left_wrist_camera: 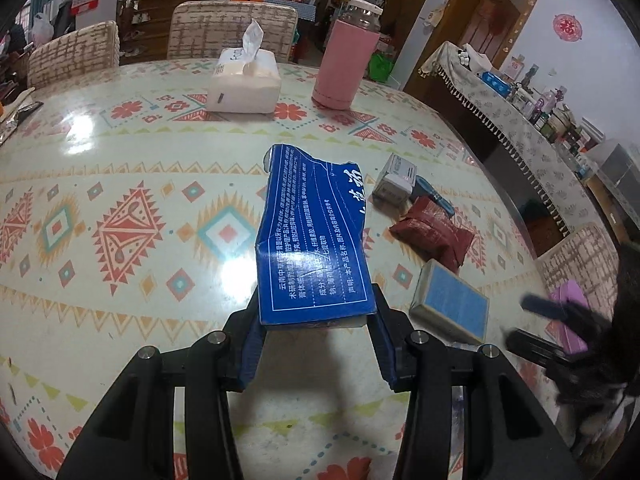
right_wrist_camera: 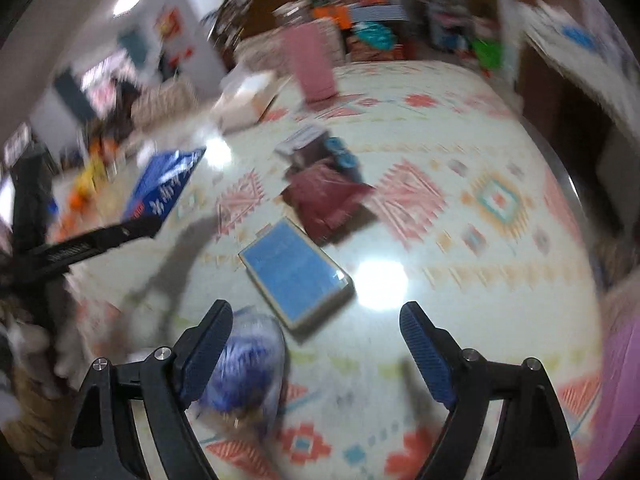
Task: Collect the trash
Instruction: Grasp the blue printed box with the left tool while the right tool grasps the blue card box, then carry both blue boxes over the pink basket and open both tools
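My left gripper is shut on the near end of a torn blue carton with white print, held just above the patterned table. The same carton shows at the left of the blurred right wrist view. My right gripper stands open over the table, nothing pressed between its pads. A crumpled blue-and-white wrapper lies by its left finger. Ahead of it lie a flat pale-blue pack and a dark red packet. In the left wrist view the right gripper is a dark blur at the right.
A white tissue box and a pink bottle stand at the far side. A small white box lies beside the red packet. Chairs line the far edge. The table's rim curves away on the right.
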